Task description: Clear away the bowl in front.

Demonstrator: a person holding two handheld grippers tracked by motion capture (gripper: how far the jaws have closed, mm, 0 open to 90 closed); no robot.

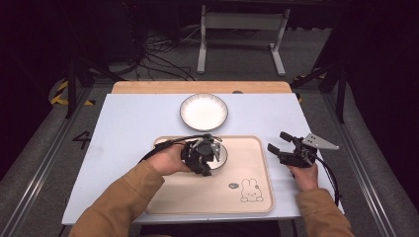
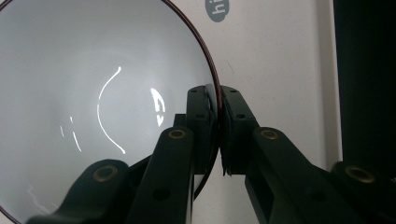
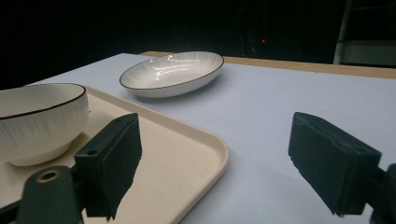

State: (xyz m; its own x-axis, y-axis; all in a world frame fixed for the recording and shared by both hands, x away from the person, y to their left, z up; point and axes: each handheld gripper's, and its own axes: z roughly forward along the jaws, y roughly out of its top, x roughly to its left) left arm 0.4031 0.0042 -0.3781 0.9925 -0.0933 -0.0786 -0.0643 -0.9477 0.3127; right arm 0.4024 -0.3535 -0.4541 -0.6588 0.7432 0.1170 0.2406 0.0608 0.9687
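A small white bowl (image 1: 222, 154) with a dark rim stands on the beige tray (image 1: 197, 192). My left gripper (image 1: 211, 150) is shut on its rim. In the left gripper view one jaw sits inside the bowl (image 2: 93, 93) and the other outside, and the left gripper (image 2: 217, 119) pinches the thin rim. My right gripper (image 1: 276, 141) hovers just right of the tray over the white table, jaws apart. The right gripper view shows the right gripper (image 3: 215, 154) open with nothing between its pads, the bowl (image 3: 42, 121) at the left and the tray's corner (image 3: 205, 154) below.
A shallow white plate (image 1: 203, 111) with a dark rim lies on the white table (image 1: 128, 128) behind the tray; it is also in the right gripper view as the plate (image 3: 173, 72). A rabbit drawing (image 1: 251, 190) marks the tray's near right corner. A wooden strip edges the table's far side.
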